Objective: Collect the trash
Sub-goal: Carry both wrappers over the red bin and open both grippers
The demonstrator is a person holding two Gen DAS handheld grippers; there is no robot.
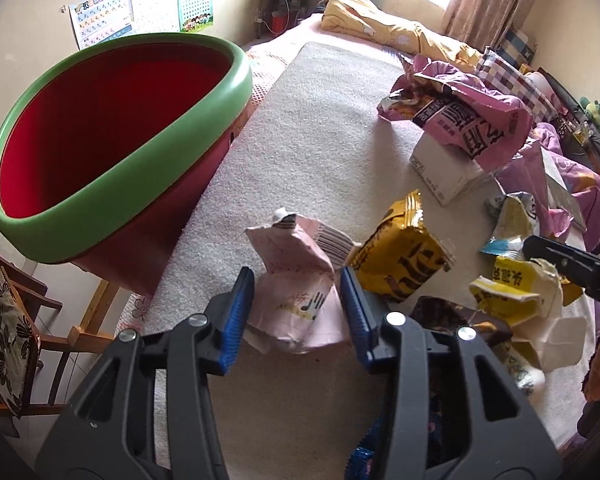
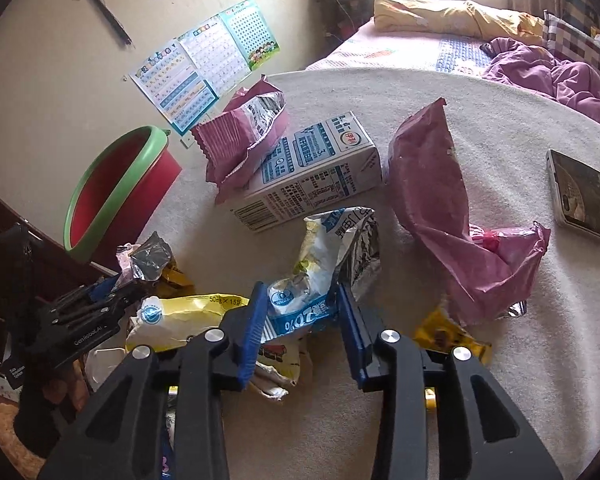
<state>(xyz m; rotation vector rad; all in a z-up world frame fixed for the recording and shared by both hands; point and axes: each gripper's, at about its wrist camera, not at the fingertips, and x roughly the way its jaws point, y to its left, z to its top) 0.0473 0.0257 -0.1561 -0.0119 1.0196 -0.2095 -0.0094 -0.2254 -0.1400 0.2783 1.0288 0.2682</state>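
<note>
My left gripper [image 1: 296,292] is open, its blue pads on either side of a crumpled pale pink wrapper [image 1: 296,280] on the white mat. A yellow snack bag [image 1: 404,260] lies just right of it. My right gripper [image 2: 302,300] is open around the lower end of a blue-and-white foil bag [image 2: 324,264]; whether the pads touch it I cannot tell. A red bin with a green rim [image 1: 112,140] stands at the left edge of the bed; it also shows in the right wrist view [image 2: 116,196]. The left gripper shows at the left of the right wrist view [image 2: 112,292].
A white milk carton [image 2: 312,176] lies mid-mat under a purple bag [image 2: 244,136]. A large magenta bag [image 2: 440,200], yellow wrappers [image 2: 180,316] and a phone [image 2: 584,200] lie around. Quilts [image 2: 548,72] sit at the far right. A wooden chair [image 1: 16,320] stands below the bin.
</note>
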